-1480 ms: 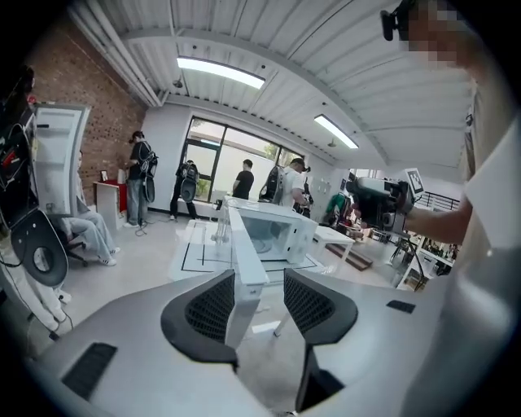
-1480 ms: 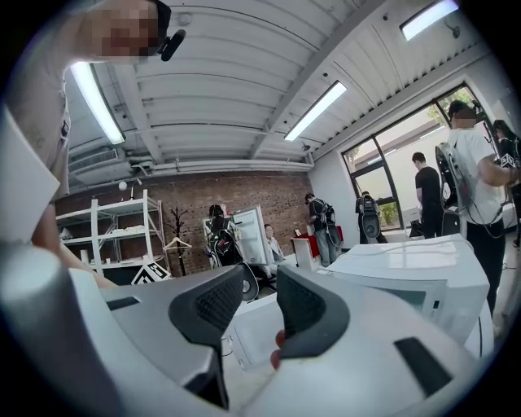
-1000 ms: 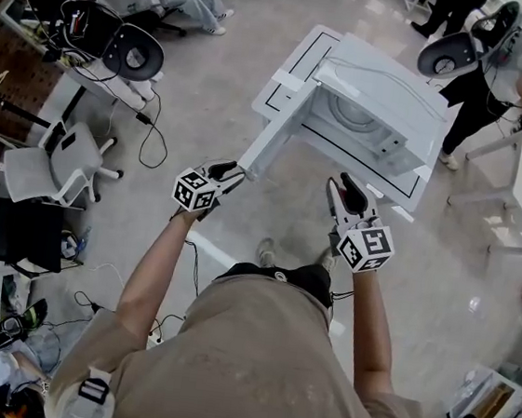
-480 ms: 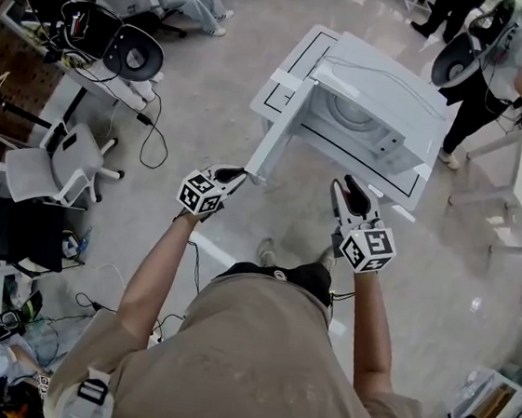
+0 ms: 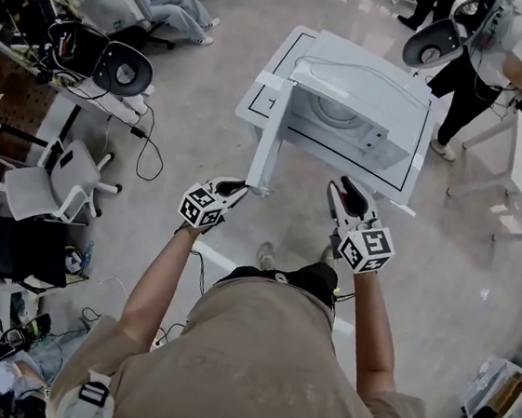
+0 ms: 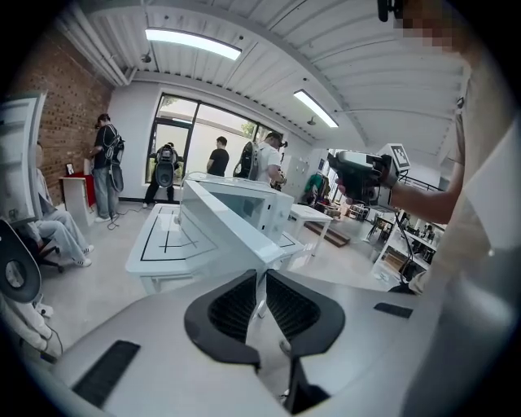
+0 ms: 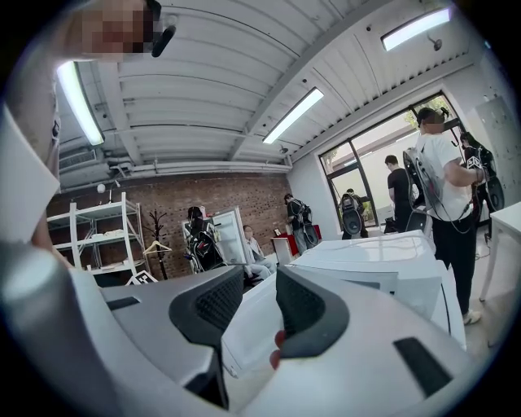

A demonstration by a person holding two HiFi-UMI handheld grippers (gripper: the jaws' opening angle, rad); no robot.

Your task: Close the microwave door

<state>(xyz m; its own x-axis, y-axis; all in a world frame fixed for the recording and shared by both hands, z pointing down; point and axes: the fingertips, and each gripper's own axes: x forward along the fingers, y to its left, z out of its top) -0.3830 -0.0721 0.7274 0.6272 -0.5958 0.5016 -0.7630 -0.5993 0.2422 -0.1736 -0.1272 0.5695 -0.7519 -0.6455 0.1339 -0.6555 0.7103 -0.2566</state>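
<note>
Left gripper (image 5: 236, 187): jaws pressed together with nothing between them, tip at the door's free edge.
Right gripper (image 5: 346, 189): jaws apart, gripping nothing, pointing at the oven front.
Microwave door (image 5: 271, 139): swung open, just ahead of the left gripper and to the left of the right gripper.
Microwave (image 5: 372, 99): on the white table (image 5: 257, 100), beyond both grippers.

The head view looks steeply down from above the person's shoulders. The microwave (image 5: 356, 111) on its white table (image 5: 257, 98) lies well below it, in the upper middle. The left gripper view looks along the left gripper (image 6: 262, 277), near the edge of the open door (image 6: 228, 228), and faces the windows (image 6: 183, 134). The right gripper view looks along the right gripper (image 7: 260, 281), close to the microwave, and faces a brick wall (image 7: 171, 204). All three views share the microwave.
</note>
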